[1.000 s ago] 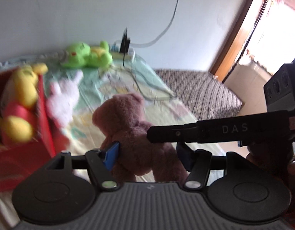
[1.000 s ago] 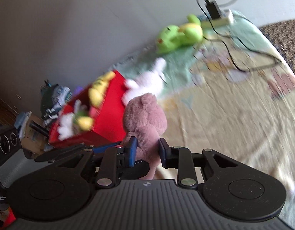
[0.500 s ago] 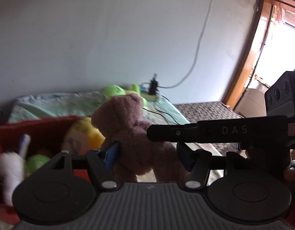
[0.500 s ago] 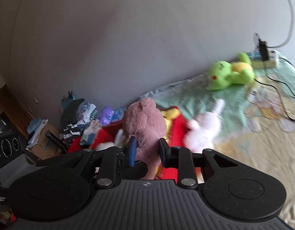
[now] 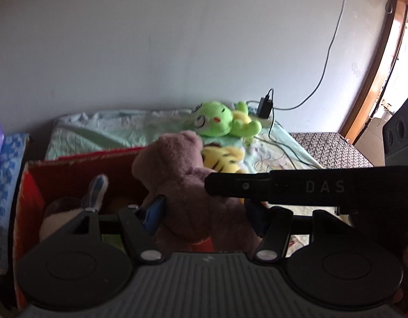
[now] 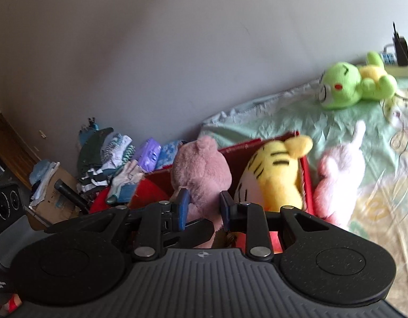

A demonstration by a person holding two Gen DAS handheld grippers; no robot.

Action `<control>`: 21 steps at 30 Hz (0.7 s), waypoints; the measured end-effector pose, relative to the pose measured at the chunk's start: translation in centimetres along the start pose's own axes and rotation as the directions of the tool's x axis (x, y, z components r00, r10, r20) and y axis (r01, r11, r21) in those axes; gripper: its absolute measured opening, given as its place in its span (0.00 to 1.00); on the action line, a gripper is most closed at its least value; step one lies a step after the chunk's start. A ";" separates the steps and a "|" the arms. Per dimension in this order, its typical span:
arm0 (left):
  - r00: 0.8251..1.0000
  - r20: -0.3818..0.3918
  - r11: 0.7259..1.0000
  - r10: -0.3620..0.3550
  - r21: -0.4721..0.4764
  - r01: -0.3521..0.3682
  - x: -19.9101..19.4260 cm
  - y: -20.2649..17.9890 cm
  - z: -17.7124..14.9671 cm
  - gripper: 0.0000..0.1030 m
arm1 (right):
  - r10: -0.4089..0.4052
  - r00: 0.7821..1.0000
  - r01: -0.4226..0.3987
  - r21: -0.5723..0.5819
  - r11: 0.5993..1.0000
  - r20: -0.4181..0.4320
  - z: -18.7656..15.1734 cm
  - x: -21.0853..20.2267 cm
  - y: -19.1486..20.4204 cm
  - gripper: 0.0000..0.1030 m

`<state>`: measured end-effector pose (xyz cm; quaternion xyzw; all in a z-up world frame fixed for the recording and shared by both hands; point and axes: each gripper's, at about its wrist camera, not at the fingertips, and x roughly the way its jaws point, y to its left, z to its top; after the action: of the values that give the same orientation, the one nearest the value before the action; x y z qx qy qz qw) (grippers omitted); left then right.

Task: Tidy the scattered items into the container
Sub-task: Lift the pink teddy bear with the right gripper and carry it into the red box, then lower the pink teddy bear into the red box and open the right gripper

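A pink-brown teddy bear [image 5: 182, 185] is held between both grippers over the open red box [image 5: 79, 159]. My left gripper [image 5: 204, 214] is shut on its body. My right gripper [image 6: 202, 208] is shut on the same bear [image 6: 201, 164], above the red box [image 6: 308, 182]. A yellow striped tiger toy [image 6: 275, 172] lies in the box. A grey-and-white toy [image 5: 71, 209] also lies inside. A pale pink bunny [image 6: 339, 175] sits on the bed against the box's right wall. A green plush [image 6: 347, 84] lies by the far wall.
The bed has a pale green and yellow sheet [image 6: 270, 116]. A power strip with a black charger [image 5: 265, 106] and cables lies near the green plush. Piled clothes [image 6: 111, 153] and a cardboard box stand left of the bed. A patterned mattress [image 5: 328, 148] lies to the right.
Both grippers have carried the bear from the open sheet leftward and up over the red box. The box interior has come into view below the bear.
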<state>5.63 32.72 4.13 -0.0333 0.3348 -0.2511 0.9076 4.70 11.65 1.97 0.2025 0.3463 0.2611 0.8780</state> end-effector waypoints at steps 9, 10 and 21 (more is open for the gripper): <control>1.000 -0.018 0.999 -0.005 0.050 0.006 1.9 1.6 -0.8 0.61 | -0.085 0.996 0.085 -0.013 0.996 -0.015 -0.8 3.3 0.3 0.27; 1.000 -0.024 0.999 -0.010 0.047 0.011 2.2 1.8 -0.9 0.61 | -0.099 0.995 0.099 -0.016 0.995 -0.019 -0.9 3.7 0.3 0.27; 0.998 -0.056 0.999 -0.032 0.026 0.033 2.7 2.3 -1.8 0.61 | -0.166 0.984 0.162 -0.059 0.985 -0.061 -1.8 5.2 0.3 0.26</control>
<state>7.27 33.66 0.57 -0.0195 0.3558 -0.2712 0.8942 6.56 15.37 -1.73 0.1410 0.3833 0.2036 0.8898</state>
